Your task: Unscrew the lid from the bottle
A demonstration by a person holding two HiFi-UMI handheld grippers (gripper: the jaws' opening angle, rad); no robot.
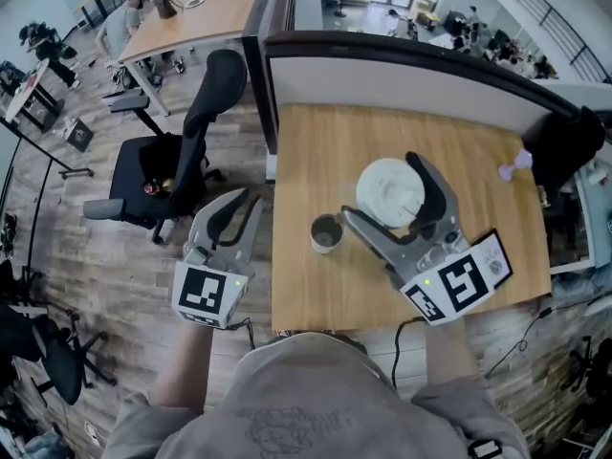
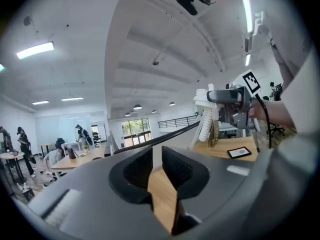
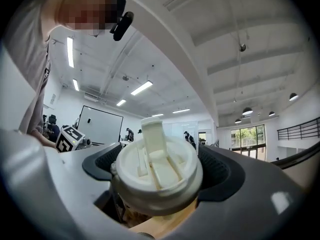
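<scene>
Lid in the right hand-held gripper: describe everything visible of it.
The lid is white, round and plastic-looking, with a recessed top and a flip tab standing up at one edge. It sits between the jaws of the right hand-held gripper, whose dark pads press its sides, over the wooden table.

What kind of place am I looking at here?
Most likely an open-plan office: a wooden desk backed by a partition, a black swivel chair beside it, and people around other desks farther off.
</scene>
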